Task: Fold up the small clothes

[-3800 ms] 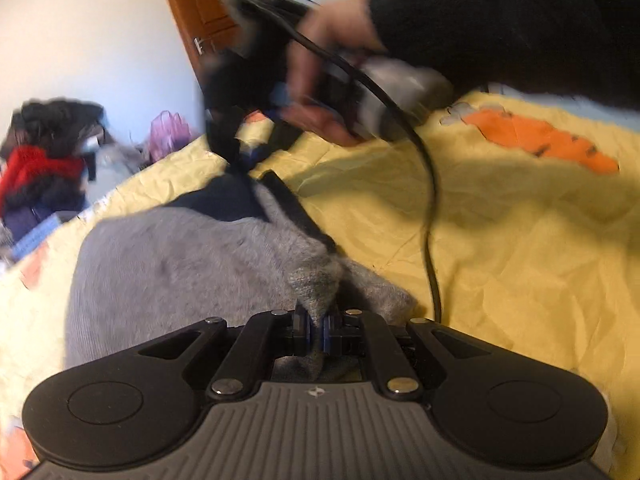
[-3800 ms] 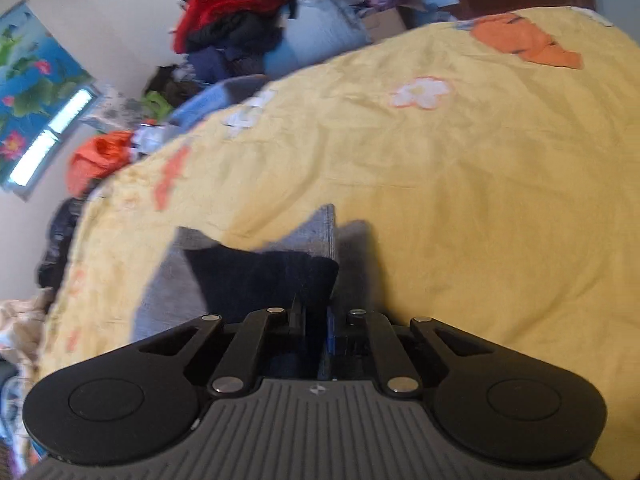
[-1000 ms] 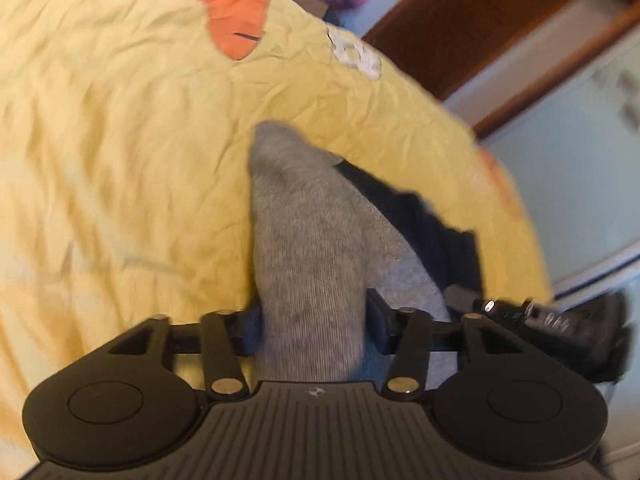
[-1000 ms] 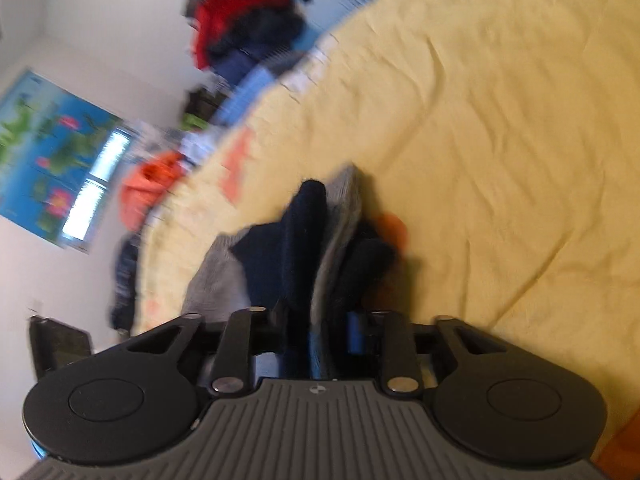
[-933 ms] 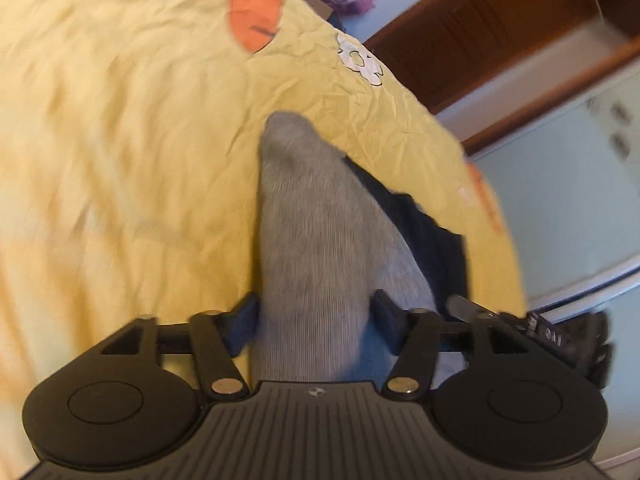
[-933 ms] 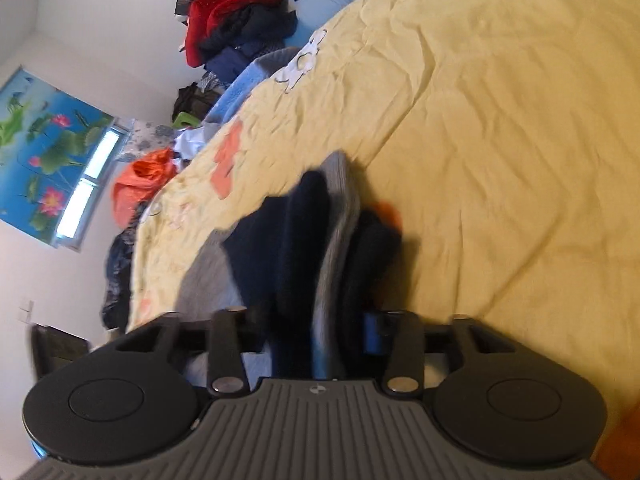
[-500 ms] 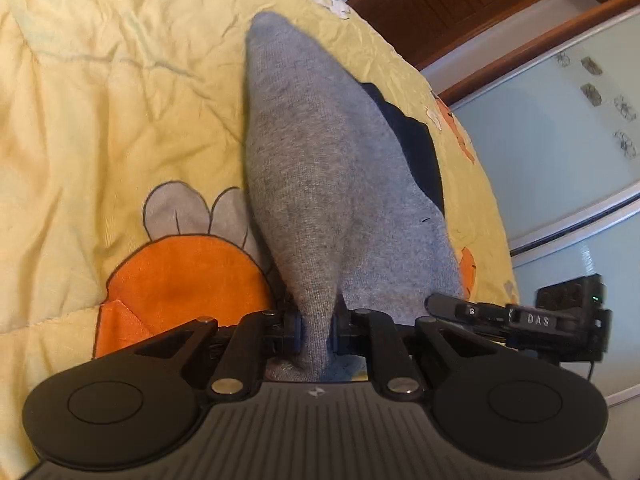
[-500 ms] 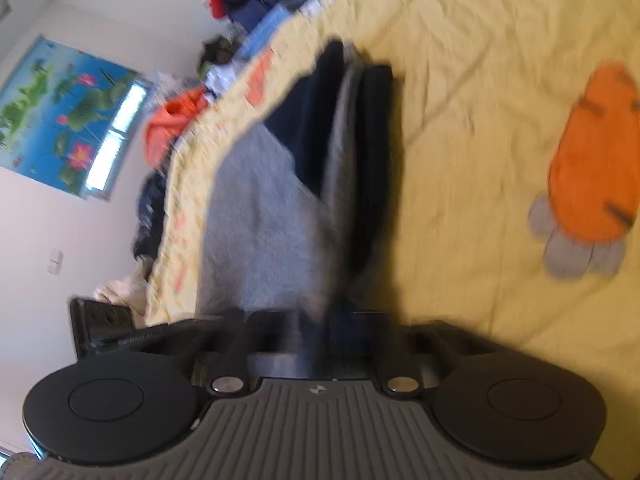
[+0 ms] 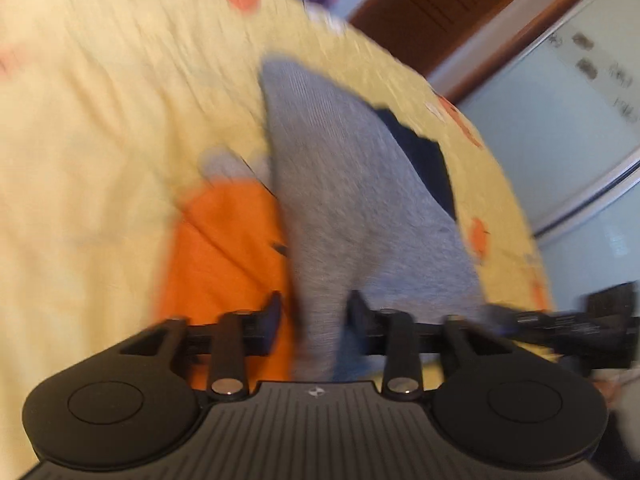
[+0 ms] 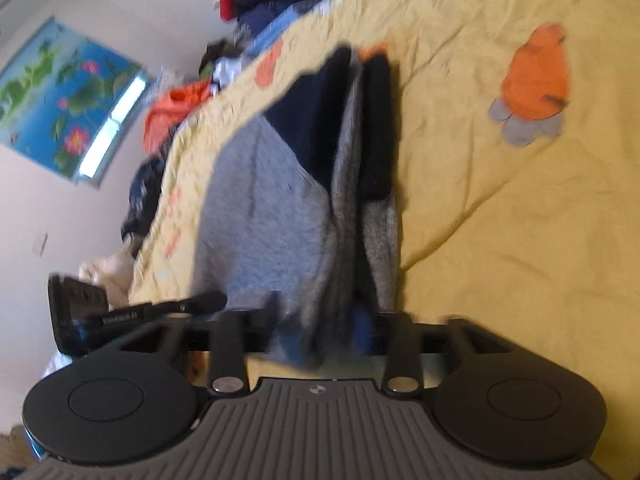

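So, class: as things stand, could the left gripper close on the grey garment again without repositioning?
Probably yes. The left gripper has just been opening, and the grey garment lies between its parted fingers with nothing else in the gap. The blur leaves it unclear whether the pads touch it.

The grey garment (image 9: pixel 340 184) is showing a fine ribbed knit, soft and matt, and its navy panel (image 10: pixel 308 120) is looking like the same dull cloth. The yellow bedspread (image 10: pixel 500 240) is lying as crinkled matt cotton with flat orange patches. Both tongs, left (image 9: pixel 314 316) and right (image 10: pixel 320 320), are wearing matt black plastic, ridged on the body, with small shiny metal pins. The door (image 9: pixel 436 12) is gleaming as smooth brown wood.
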The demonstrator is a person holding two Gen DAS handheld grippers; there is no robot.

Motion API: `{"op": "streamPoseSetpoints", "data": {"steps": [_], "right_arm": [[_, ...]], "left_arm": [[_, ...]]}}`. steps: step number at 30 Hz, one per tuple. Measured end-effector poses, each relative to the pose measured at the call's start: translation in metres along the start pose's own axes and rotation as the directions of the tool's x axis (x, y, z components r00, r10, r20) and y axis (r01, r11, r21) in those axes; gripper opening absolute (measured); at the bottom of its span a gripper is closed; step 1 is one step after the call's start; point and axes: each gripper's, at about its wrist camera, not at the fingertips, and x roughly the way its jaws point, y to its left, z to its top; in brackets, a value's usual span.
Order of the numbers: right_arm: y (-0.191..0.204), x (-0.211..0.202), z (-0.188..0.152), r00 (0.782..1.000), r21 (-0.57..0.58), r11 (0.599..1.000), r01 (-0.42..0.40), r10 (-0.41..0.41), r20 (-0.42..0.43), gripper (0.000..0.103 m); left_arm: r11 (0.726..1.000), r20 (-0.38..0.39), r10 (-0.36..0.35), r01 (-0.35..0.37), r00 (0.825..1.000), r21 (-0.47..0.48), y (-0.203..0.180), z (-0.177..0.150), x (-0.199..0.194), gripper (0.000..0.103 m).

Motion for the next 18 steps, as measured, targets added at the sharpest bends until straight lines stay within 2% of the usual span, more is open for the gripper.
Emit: {"op": "streamPoseSetpoints", "data": {"steps": [1,2,4,5,6,7,8,11,14,15,17,18], "right_arm": [[0.006,-0.012,-0.004,0.997,-0.039,0.998,0.055,-0.054,0.047,0.08],[0.015,-0.025,-0.01,0.984,-0.094,0.983,0.157,-0.147,0.099,0.084],[0.038,-0.045,-0.026,0.915,-0.212,0.9,0.382,-0.335,0.226,0.084],[0.047,-0.05,-0.035,0.884,-0.246,0.86,0.446,-0.381,0.271,0.084],[0.054,-0.053,-0.042,0.866,-0.259,0.839,0.478,-0.401,0.297,0.086],[0.059,-0.054,-0.049,0.859,-0.262,0.833,0.487,-0.403,0.316,0.088],[0.064,-0.051,-0.055,0.858,-0.26,0.836,0.484,-0.393,0.332,0.089],[0.087,-0.028,-0.058,0.871,-0.324,0.83,0.453,-0.335,0.361,0.089],[0.093,0.006,-0.039,0.887,-0.335,0.836,0.435,-0.333,0.321,0.082],[0.093,0.016,-0.034,0.878,-0.33,0.824,0.461,-0.369,0.305,0.078],[0.084,0.038,-0.027,0.848,-0.318,0.788,0.527,-0.463,0.257,0.058],[0.078,0.045,-0.027,0.86,-0.324,0.798,0.509,-0.456,0.228,0.046]], "left_arm": [[0.993,0.064,0.098,-0.101,0.993,0.053,-0.01,-0.004,-0.017,0.064],[0.973,0.132,0.198,-0.212,0.971,0.097,-0.018,-0.008,-0.029,0.08],[0.906,0.268,0.324,-0.379,0.907,0.188,-0.041,-0.024,-0.048,0.082],[0.876,0.303,0.353,-0.427,0.885,0.225,-0.053,-0.032,-0.05,0.082],[0.857,0.319,0.37,-0.453,0.872,0.245,-0.063,-0.041,-0.05,0.082],[0.85,0.327,0.368,-0.457,0.87,0.261,-0.072,-0.049,-0.047,0.082],[0.849,0.335,0.347,-0.445,0.876,0.284,-0.08,-0.056,-0.042,0.082],[0.837,0.352,0.322,-0.438,0.879,0.329,-0.102,-0.067,-0.018,0.082],[0.837,0.281,0.353,-0.435,0.893,0.331,-0.105,-0.063,0.02,0.082],[0.842,0.258,0.365,-0.435,0.895,0.32,-0.101,-0.062,0.027,0.082],[0.858,0.241,0.362,-0.423,0.9,0.29,-0.092,-0.063,0.039,0.083],[0.867,0.232,0.36,-0.416,0.904,0.275,-0.09,-0.061,0.039,0.083]]}}
